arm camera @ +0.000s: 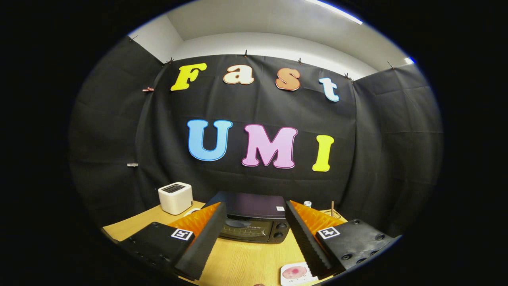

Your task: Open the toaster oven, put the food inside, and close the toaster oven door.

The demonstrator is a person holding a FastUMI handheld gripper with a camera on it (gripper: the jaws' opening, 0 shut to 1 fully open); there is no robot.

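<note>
Gripper (254,234) lower centre, fingers spread wide, grasping nothing; oven (251,222) just beyond them on table (238,262), door closed, knobs at its right; food on white plate (294,273) bottom centre-right, by right finger; white toaster (175,198) left of oven

The gripper (252,234) has two wedge-shaped fingers (202,242) with ribbed inner faces. Each sits on a black block bearing a square black-and-white marker (182,234). Round screws (359,254) dot the right block.
</note>
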